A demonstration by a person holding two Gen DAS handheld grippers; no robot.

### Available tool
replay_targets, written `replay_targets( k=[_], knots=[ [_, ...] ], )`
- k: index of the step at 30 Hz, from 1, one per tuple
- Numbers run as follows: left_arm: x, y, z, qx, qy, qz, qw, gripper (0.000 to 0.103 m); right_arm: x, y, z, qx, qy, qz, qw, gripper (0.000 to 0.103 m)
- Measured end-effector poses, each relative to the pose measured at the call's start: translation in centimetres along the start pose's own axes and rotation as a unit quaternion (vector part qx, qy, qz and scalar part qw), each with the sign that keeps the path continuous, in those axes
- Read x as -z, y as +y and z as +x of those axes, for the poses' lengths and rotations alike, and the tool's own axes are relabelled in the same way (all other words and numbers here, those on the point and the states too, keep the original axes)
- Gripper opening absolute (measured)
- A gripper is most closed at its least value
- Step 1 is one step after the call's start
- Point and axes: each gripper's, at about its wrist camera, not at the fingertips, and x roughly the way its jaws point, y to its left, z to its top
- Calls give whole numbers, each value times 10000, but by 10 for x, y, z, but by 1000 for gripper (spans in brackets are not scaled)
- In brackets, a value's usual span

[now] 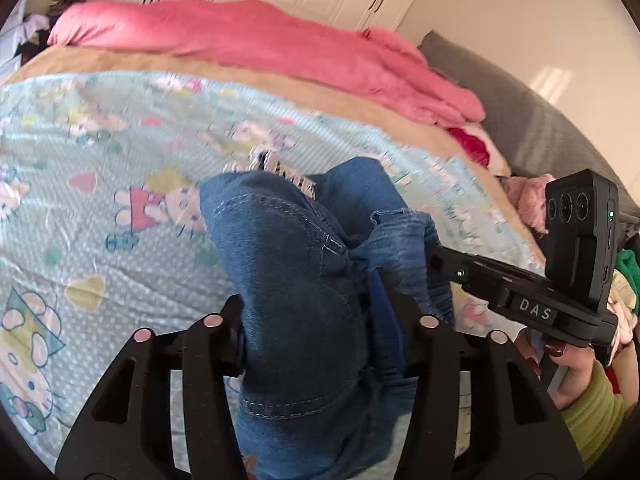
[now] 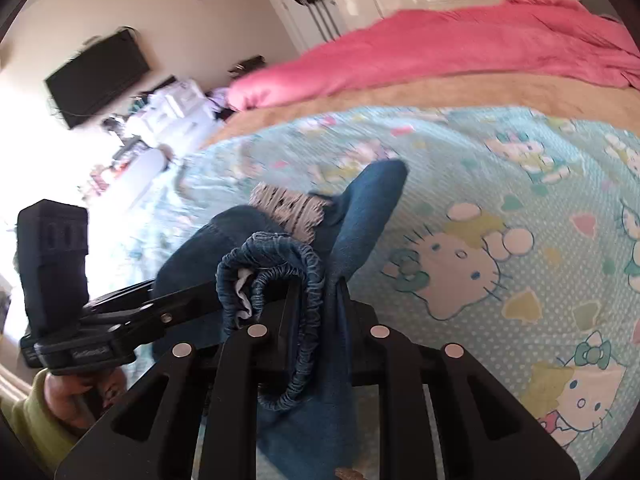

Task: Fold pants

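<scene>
Jeans [image 1: 288,280] hang bunched between my left tool [image 1: 324,336] and right tool [image 2: 316,320], both clamped on denim; the elastic waistband [image 2: 280,272] may slip out.

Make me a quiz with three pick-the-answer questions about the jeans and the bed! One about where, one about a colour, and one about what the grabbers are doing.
1. Where are the pants?
A. Bunched between both grippers, over the cat-print sheet
B. Hanging in the wardrobe
C. On top of the pink blanket

2. What colour is the fluffy blanket at the far side of the bed?
A. Green
B. Pink
C. Black

3. What is the left gripper doing?
A. Wide open, holding nothing
B. Holding a pillow
C. Shut on the pants

Answers:
1. A: the pants sit bunched up between the left gripper and the right gripper, with the cat-print sheet behind them.
2. B: the pink blanket lies along the far edge.
3. C: denim is pinched between its fingers; the right gripper clamps the elastic waistband too.
</scene>
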Motion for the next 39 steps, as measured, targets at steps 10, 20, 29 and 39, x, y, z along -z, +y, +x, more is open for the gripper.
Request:
replay_targets(
  k=[10, 20, 29, 39],
  knots=[
    [22, 23, 28, -522, 403, -106, 9978, 70, 26, -38, 30, 871, 523, 311, 9943, 34],
    [26, 19, 6, -480, 235, -173, 9984, 85, 29, -19, 3, 1165, 144, -8, 9931, 58],
    [26, 2, -46, -493, -200, -74, 9986, 94, 36, 8, -59, 1344, -655, -211, 9885, 96],
    [44, -21, -92, -647, -438, 137, 9968, 94, 49, 38, -117, 1234, -1172, -309, 9849, 99]
  ],
)
